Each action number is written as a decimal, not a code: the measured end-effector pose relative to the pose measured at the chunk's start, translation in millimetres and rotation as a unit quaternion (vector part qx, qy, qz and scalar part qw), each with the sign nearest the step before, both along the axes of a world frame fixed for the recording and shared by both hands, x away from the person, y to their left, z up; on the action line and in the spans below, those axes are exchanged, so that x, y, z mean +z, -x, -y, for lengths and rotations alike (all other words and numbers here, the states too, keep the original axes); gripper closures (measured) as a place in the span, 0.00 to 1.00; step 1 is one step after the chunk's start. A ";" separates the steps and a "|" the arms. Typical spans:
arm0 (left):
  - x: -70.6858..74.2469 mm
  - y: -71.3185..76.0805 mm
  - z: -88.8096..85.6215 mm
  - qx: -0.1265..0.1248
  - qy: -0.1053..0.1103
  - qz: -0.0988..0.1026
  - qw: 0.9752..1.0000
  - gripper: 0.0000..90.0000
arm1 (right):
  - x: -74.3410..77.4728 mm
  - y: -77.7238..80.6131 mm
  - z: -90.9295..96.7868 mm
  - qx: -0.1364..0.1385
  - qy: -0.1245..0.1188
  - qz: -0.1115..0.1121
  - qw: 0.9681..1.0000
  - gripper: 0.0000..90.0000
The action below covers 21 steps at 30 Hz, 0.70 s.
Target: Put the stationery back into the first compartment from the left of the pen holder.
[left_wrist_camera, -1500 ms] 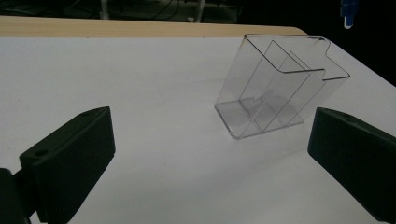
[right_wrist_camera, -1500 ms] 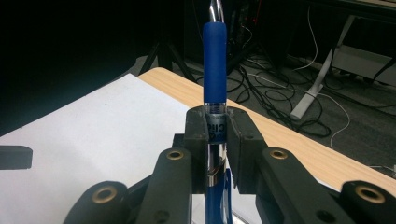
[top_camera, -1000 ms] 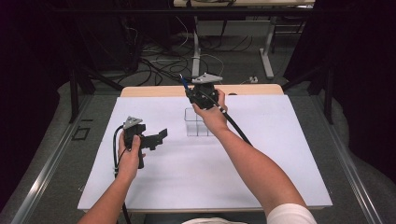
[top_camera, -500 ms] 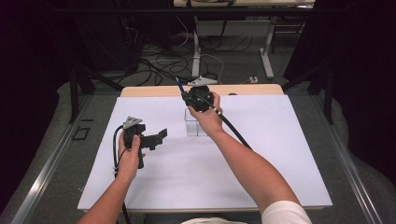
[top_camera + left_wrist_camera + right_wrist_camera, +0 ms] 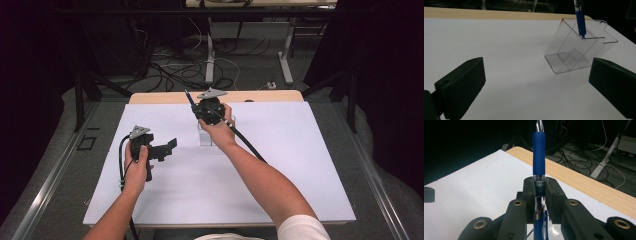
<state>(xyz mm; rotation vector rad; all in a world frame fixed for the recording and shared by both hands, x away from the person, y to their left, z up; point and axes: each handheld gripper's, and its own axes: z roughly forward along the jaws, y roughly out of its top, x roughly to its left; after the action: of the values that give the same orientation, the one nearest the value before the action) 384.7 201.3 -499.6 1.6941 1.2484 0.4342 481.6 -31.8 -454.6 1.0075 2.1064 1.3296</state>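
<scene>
Here the right gripper [image 5: 202, 111] is over the far middle of the white table [image 5: 280, 165], its jaws pinched on a blue pen [image 5: 538, 157]. In the right gripper view the two pads [image 5: 528, 187] squeeze the clear part of the barrel, with the rubber grip sticking out beyond them. The left gripper view has the pen's other end hanging down, its tip just at the top edge of the clear plastic holder [image 5: 576, 53]. That holder stands on the table past the middle, leaning back, with dividers inside. The left gripper [image 5: 167, 149] is well to the left and nearer the person, its jaws spread wide with nothing between them.

The step in hand looks like dropping the pen into the holder. To do it well, I would keep the pen close to the lean of the compartment, so the tip slides down along a wall rather than catching on a divider. Lower gently, since the light holder may tip or skid. Let go only once the tip is well inside. The free gripper could steady the holder's near wall.
</scene>
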 end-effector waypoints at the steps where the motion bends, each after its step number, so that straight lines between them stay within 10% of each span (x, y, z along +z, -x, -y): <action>1: -0.3 -0.1 0.3 0.001 0.001 0.001 1.000 0.01 | -1.7 0.1 0.3 0.001 0.001 0.001 1.000 0.88; 15: -1.2 -0.9 0.1 -0.001 -0.001 -0.002 1.000 0.01 | -10.3 2.4 5.1 -0.002 0.010 -0.018 1.000 0.88; 21: -1.2 -1.3 -0.2 0.003 -0.002 0.002 1.000 0.01 | -3.2 4.3 8.2 0.000 -0.001 0.004 1.000 0.65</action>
<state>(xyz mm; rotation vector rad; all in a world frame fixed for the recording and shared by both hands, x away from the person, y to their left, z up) 386.0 201.5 -500.8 1.6925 1.2500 0.4436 477.2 -40.0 -457.8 1.0020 2.0990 1.3340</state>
